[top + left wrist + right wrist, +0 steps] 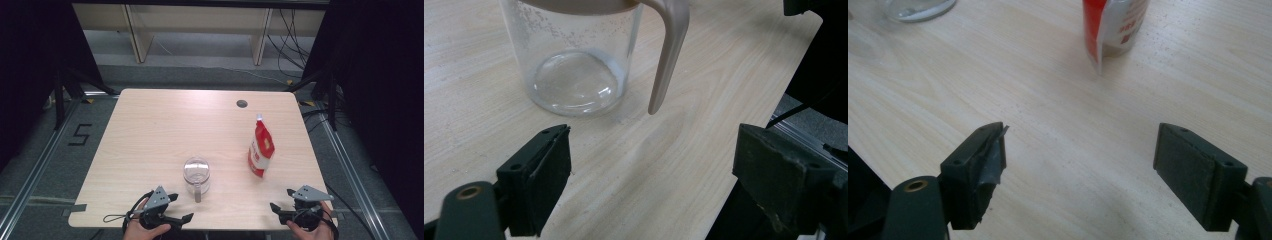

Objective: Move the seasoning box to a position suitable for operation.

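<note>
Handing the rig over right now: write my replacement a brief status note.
Left gripper: open, empty, at the near edge, just short of the clear glass jug with beige handle.
Right gripper: open, empty, near edge, facing the red and white spouted pouch.
Jug looks empty; pouch stands upright to its right, apart from it.
Done: nothing gripped yet.
Left: likely grasp both, probably to pour pouch into jug.

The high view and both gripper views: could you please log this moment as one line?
left gripper: open, near jug handle | right gripper: open, before pouch | glass jug: empty, upright | red pouch: upright, untouched
</note>
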Tool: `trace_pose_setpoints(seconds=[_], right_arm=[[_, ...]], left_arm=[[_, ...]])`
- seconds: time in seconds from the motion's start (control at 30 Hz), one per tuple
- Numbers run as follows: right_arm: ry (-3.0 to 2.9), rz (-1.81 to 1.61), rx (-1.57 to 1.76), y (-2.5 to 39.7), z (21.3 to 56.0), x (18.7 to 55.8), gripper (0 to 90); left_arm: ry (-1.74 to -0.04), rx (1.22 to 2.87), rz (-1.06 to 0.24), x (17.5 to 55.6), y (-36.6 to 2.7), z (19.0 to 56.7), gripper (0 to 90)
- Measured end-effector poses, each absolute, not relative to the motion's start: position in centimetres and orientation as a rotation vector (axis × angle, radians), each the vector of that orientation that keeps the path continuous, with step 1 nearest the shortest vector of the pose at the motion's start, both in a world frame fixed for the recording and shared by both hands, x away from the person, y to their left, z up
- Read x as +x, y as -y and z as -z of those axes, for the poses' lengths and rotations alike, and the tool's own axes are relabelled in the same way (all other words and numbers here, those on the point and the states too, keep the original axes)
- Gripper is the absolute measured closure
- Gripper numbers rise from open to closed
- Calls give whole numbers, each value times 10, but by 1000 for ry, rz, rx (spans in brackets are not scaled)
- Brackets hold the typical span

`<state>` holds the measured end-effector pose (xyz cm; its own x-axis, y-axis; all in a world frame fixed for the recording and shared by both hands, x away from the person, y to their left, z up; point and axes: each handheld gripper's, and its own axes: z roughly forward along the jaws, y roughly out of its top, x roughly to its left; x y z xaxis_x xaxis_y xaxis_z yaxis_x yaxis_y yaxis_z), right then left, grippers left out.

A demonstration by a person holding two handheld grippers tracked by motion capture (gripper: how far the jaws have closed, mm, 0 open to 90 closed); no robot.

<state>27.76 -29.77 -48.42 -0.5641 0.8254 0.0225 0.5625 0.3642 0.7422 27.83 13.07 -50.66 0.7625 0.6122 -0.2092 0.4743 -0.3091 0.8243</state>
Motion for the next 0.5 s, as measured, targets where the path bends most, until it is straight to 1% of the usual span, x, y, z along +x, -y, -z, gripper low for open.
trace_pose_setpoints(seconds=[0.07, 0.1, 0.17, 0.5], right_arm=[[-2284, -1023, 1205, 298, 485, 279, 194], [-2288, -1021, 1208, 298, 485, 279, 190], [-2284, -1023, 1212, 298, 485, 279, 190], [-2268, -1015, 1204, 299, 484, 279, 222]], left_arm=[[-824, 1968, -190, 279, -131, 507, 151], [-852, 1981, -188, 278, -132, 506, 151], [-861, 1944, -176, 277, -131, 506, 151], [-863, 1951, -196, 278, -131, 505, 154]])
